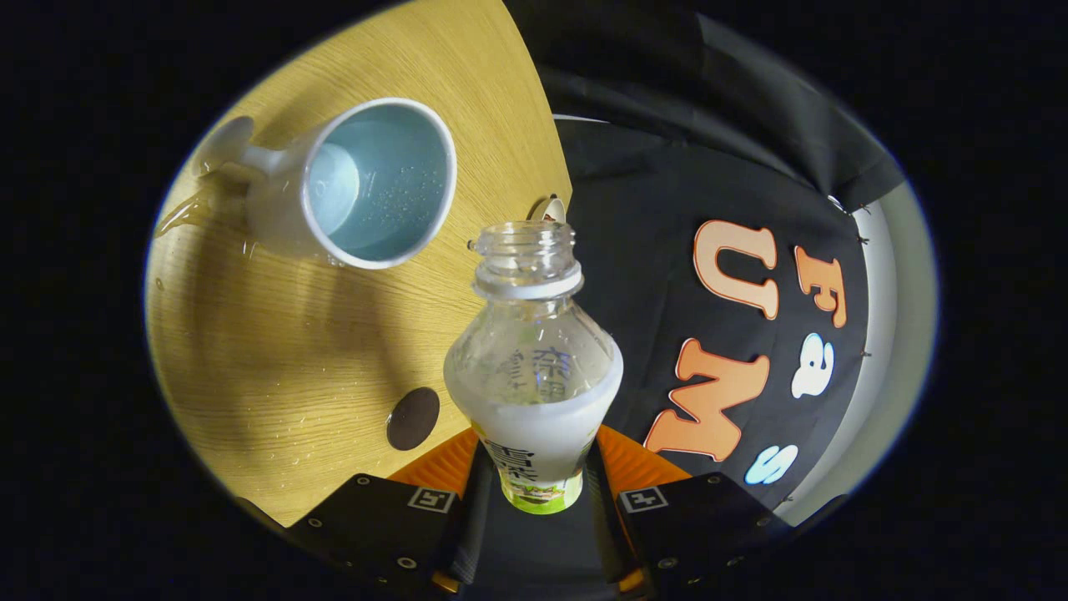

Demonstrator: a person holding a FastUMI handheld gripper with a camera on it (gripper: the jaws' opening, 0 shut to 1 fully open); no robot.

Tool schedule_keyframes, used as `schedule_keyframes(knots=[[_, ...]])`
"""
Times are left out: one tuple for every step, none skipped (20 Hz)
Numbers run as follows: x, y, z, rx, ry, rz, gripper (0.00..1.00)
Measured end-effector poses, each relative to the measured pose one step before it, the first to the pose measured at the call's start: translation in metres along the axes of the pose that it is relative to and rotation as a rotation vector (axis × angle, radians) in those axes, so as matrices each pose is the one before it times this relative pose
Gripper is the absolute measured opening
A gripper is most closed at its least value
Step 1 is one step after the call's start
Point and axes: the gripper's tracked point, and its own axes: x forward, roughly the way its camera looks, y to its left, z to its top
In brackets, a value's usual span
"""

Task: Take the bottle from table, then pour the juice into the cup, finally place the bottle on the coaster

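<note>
Gripper (534, 480) clamped on open bottle (534, 367), held off the table (250, 359).

Both fingers press the bottle's lower body; cap off, whitish juice fills the lower part. Bottle sits tilted relative to the table. Cup (367, 188) is beyond the bottle's neck, mouth facing the camera, droplets inside. Dark round coaster (412, 418) lies on the table just beside the bottle's body, between cup and fingers.
</note>
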Motion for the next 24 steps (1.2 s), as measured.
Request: schedule_keyframes(knots=[[0.00034, 0.00123, 0.00006, -0.00897, -0.00131, 0.00403, 0.57], [-0.00001, 0.00072, 0.00023, -0.00938, 0.00040, 0.00288, 0.57], [0.00092, 0.00083, -0.00038, -0.01240, -0.00054, 0.00117, 0.57], [-0.00022, -0.00035, 0.00024, -0.01178, -0.00161, 0.00079, 0.57], [0.00046, 0.00005, -0.00039, -0.00674, -0.00174, 0.00010, 0.57], [0.00043, -0.00042, -0.00049, -0.00595, -0.00041, 0.00081, 0.57], [0.00053, -0.00096, -0.00015, -0.00667, 0.00009, -0.00132, 0.57], [0.00045, -0.00099, -0.00017, -0.00757, -0.00104, 0.00057, 0.57], [0.00036, -0.00096, -0.00058, -0.00935, -0.00112, -0.00088, 0.57], [0.00085, -0.00094, 0.00019, -0.00918, -0.00225, -0.00081, 0.57], [-0.00038, -0.00141, -0.00035, -0.00782, -0.00240, -0.00049, 0.57], [-0.00006, -0.00090, 0.00094, -0.00717, -0.00488, -0.00064, 0.57], [0.00061, -0.00155, 0.00052, -0.00852, -0.00340, -0.00017, 0.57], [0.00062, -0.00052, 0.00037, -0.00985, -0.00148, -0.00039, 0.57], [0.00097, -0.00079, 0.00003, -0.01012, -0.00198, 0.00004, 0.57], [0.00015, -0.00050, 0.00042, -0.00868, -0.00250, 0.00127, 0.57], [0.00066, 0.00000, 0.00100, -0.00864, -0.00227, 0.00156, 0.57], [0.00006, -0.00120, 0.00048, -0.00824, -0.00340, 0.00016, 0.57], [0.00023, -0.00040, 0.00077, -0.00589, -0.00373, 0.00143, 0.57], [0.00042, -0.00087, 0.00080, -0.00726, -0.00350, 0.00178, 0.57], [0.00090, -0.00094, 0.00037, -0.00921, -0.00175, -0.00115, 0.57], [-0.00001, -0.00105, 0.00009, -0.00968, -0.00127, 0.00151, 0.56], [0.00046, 0.00009, 0.00045, -0.00846, -0.00251, 0.00124, 0.56], [-0.00016, -0.00122, 0.00043, -0.01006, -0.00303, -0.00003, 0.56]])
